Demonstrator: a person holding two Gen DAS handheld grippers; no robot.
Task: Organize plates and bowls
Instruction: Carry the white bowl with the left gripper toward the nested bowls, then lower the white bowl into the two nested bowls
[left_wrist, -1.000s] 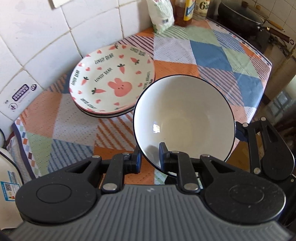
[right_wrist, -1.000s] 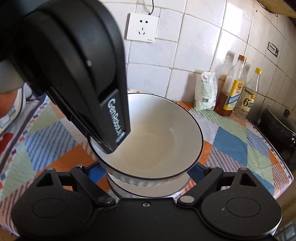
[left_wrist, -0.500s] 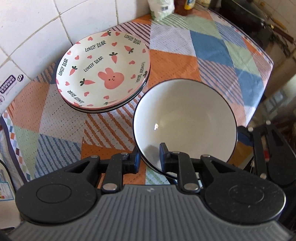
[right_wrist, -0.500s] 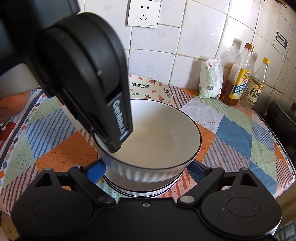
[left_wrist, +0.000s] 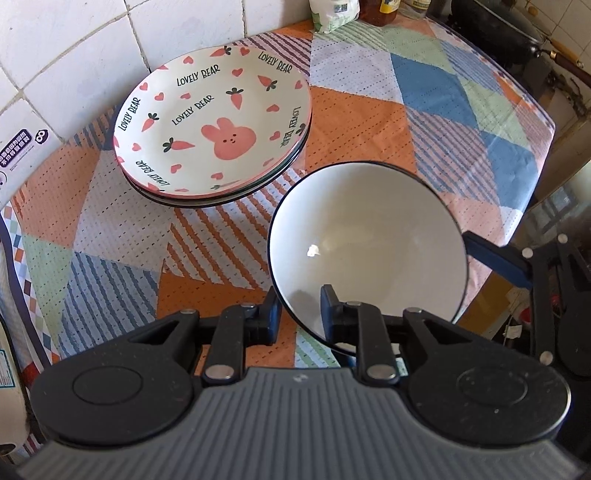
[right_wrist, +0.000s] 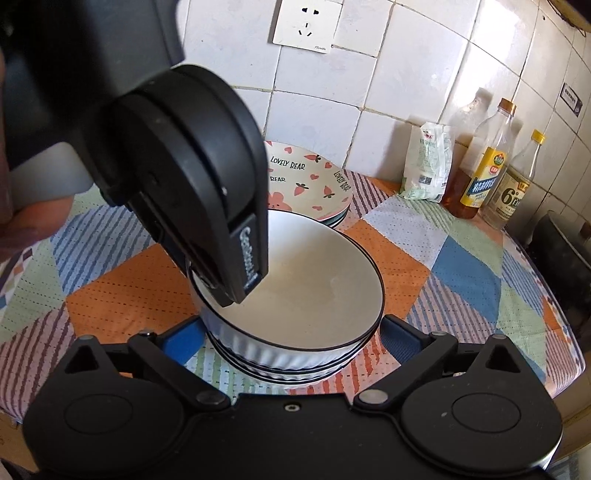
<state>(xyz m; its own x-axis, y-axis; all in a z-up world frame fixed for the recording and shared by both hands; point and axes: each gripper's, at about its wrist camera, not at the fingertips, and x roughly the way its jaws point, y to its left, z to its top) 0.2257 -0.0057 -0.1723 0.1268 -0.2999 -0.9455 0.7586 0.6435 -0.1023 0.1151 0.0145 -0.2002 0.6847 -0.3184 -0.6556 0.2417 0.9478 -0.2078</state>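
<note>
We've got the left claw (left_wrist: 298, 314) pinching the top bowl (left_wrist: 369, 243) rim at lower centre, right claw (right_wrist: 291, 338) wide around the stack (right_wrist: 288, 360): seat level, then release.

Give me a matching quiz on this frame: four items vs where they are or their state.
Items:
1. white bowl
2. bunny plate
3. oil bottle
4. right gripper

States:
A. by the wall, beside a white bag
B. open, fingers either side of the bowl stack
C. rim pinched by the left gripper
D. tops a plate stack

Pairs: 1-C, 2-D, 3-A, 4-B
</note>
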